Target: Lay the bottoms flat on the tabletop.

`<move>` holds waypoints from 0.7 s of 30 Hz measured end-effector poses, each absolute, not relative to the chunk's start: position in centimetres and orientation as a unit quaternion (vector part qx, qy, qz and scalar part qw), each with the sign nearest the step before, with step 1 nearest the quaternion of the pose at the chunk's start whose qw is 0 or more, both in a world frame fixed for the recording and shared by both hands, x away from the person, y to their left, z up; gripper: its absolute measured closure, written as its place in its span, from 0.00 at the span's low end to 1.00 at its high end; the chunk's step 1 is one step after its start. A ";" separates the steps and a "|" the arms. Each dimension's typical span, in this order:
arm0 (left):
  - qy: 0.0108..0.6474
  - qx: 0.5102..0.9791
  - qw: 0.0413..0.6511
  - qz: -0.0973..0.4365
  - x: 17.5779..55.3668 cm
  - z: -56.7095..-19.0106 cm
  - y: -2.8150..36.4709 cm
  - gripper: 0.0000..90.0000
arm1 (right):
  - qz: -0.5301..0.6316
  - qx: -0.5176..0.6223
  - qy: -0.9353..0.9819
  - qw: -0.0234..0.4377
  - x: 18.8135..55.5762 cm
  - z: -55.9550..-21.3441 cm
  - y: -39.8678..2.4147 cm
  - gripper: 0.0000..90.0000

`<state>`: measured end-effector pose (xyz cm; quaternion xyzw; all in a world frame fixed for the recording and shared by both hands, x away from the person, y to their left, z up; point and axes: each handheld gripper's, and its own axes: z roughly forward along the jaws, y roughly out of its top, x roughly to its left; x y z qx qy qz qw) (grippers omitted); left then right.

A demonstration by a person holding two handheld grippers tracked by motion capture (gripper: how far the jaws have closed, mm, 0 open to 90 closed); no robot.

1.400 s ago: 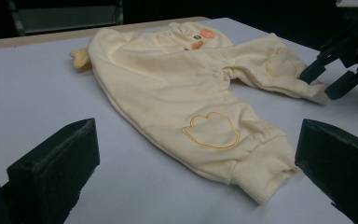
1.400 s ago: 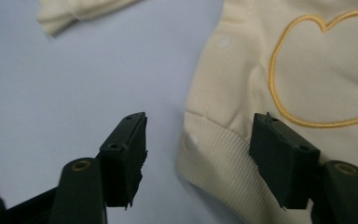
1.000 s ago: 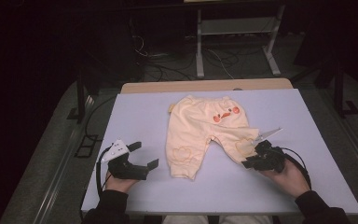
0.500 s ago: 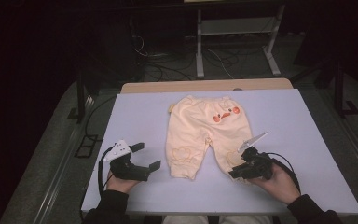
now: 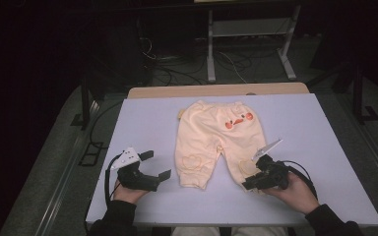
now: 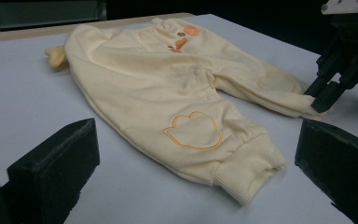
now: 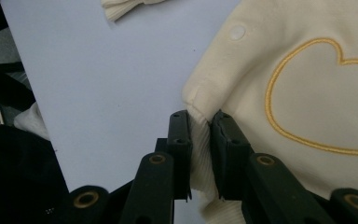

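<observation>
Pale yellow baby trousers (image 5: 209, 135) lie flat on the white table (image 5: 325, 142), waistband away from me, with an orange print near the waist. My right gripper (image 5: 248, 183) is shut on the ribbed cuff of the right-hand leg; the right gripper view shows its fingers (image 7: 179, 135) pinching that cuff beside a heart outline (image 7: 307, 93). Left of the trousers my left gripper (image 5: 156, 164) rests on the table, open, with nothing between its fingers. In the left gripper view the trousers (image 6: 168, 88) spread ahead, and the right gripper (image 6: 319, 100) holds the far leg's end.
A wooden strip (image 5: 216, 91) borders the table's far edge. Beyond it, a metal stand (image 5: 248, 44) and cables (image 5: 177, 69) sit on the dark floor. Bare tabletop lies to both sides of the trousers.
My right gripper has moved left and nearer to me with the cuff, dragging that trouser leg closer to the other one. The left gripper has stayed put.
</observation>
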<state>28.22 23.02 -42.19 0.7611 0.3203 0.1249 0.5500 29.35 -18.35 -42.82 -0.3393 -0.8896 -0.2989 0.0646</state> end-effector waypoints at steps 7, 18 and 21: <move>0.321 0.759 0.552 0.126 28.2 -42.1 23.2 0.00 | -0.307 -0.339 -0.887 0.074 29.4 -42.7 -18.7 0.79; 0.323 0.758 0.553 0.125 28.2 -42.1 23.3 0.00 | -0.395 -0.370 -0.841 0.003 29.7 -40.7 -21.3 0.18; 0.323 0.760 0.550 0.125 28.2 -42.1 23.3 0.00 | -0.407 -0.383 -0.829 -0.017 29.8 -40.4 -22.1 0.08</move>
